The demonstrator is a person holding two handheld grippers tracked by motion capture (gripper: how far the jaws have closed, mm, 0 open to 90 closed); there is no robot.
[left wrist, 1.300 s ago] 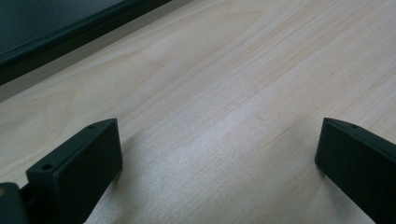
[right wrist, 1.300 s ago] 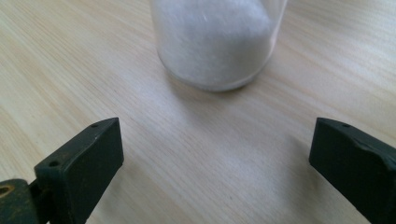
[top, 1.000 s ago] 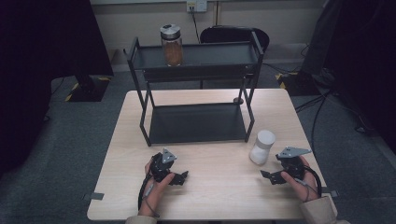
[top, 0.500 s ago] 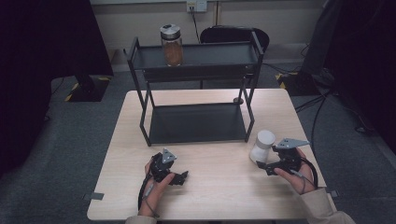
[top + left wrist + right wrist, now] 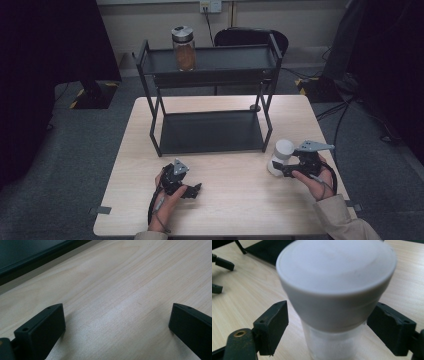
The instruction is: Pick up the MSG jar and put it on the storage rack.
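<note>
A white-lidded jar [image 5: 281, 152] stands upright on the wooden table [image 5: 240, 210] at the right, next to the rack's front right leg. My right gripper [image 5: 275, 168] reaches it from the right. In the right gripper view the jar [image 5: 334, 290] stands between the jaws, just under its wide lid. The jaws have just been closing on it, and a gap still shows beside the left pad [image 5: 273, 325]. My left gripper [image 5: 196, 189] rests near the table's front, open, with bare wood between its fingers [image 5: 42, 327].
A black two-tier metal rack [image 5: 210, 132] stands at the back middle of the table. A glass jar with brown contents [image 5: 184, 49] stands on its top shelf at the left. A dark chair [image 5: 252, 36] is behind the table. Grey carpet surrounds it.
My right gripper has moved left to the white jar and its jaws now stand on either side of it, narrower than before. The left gripper has stayed where it was.
</note>
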